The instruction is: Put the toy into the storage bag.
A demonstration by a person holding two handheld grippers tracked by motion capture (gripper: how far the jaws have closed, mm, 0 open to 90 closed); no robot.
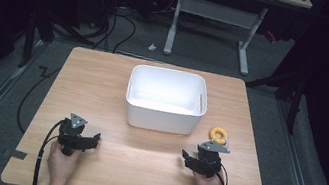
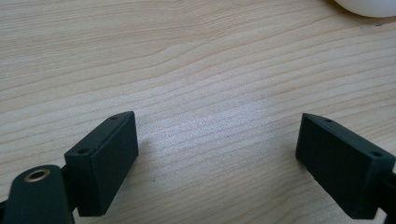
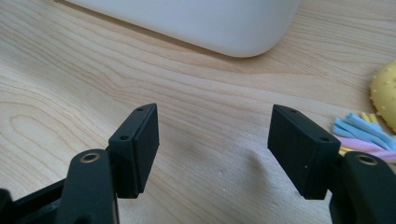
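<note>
Table [image 1: 103, 82]: one bin [image 1: 166, 100], two claws.

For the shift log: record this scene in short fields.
surface: wooden table
container: white bin, upright, centre of the table
toy: yellow ring with coloured strands, right of the bin, ahead of the right gripper
left gripper: jaws open over bare wood
right gripper: jaws open, nothing between them
</note>
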